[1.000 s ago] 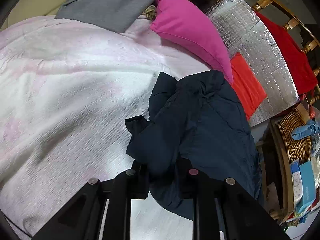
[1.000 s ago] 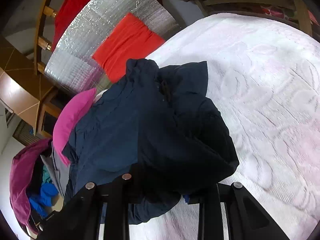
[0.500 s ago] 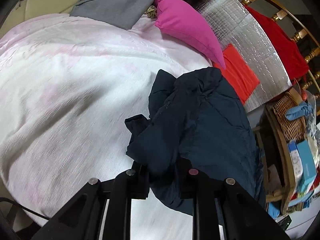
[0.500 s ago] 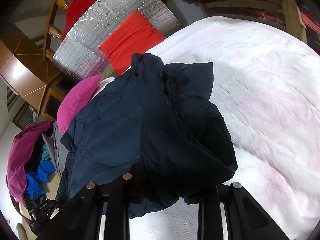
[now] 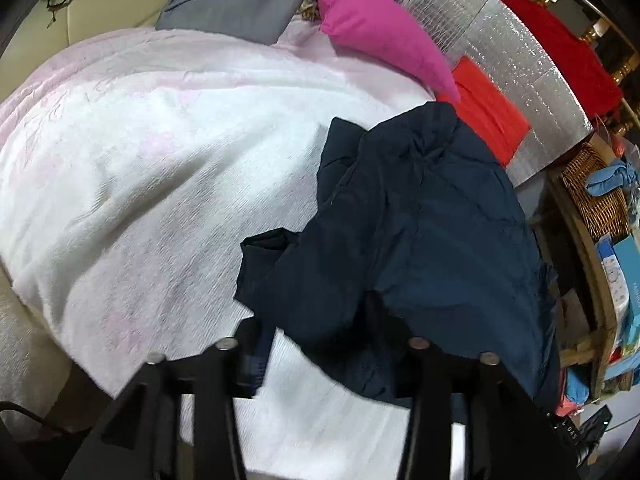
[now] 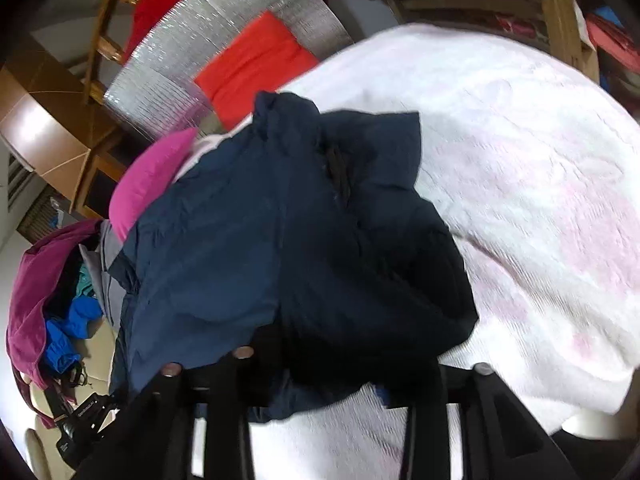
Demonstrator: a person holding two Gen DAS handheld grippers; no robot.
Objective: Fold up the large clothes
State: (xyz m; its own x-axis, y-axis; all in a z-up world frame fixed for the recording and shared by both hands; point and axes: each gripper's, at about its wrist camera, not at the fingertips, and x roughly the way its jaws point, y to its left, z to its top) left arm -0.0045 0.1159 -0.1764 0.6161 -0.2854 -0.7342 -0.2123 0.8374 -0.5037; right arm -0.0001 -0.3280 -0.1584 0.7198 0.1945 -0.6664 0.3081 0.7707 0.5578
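A dark navy padded jacket (image 5: 420, 220) lies bunched on a white and pink bedspread (image 5: 140, 168), one sleeve cuff sticking out to its left. My left gripper (image 5: 320, 344) stands at the jacket's near edge with its jaws wide apart; fabric drapes over the right finger and white bedspread shows between the fingers. In the right wrist view the same jacket (image 6: 280, 240) hangs in front of my right gripper (image 6: 320, 376), whose fingers are spread with the fabric bulging between and over them; whether the pads press it is hidden.
A magenta pillow (image 5: 380, 36), a grey garment (image 5: 240, 0), an orange-red cloth (image 5: 492, 108) and a silver foil panel (image 5: 512, 52) lie beyond the jacket. A wicker basket (image 5: 596, 196) and boxes stand right. A clothes pile (image 6: 48, 280) and a camera (image 6: 84, 420) show left.
My left gripper's jaws have opened wide and let go of the jacket's near edge. Both cameras have pulled back and tilted, so the bed appears smaller. The right gripper still carries the jacket.
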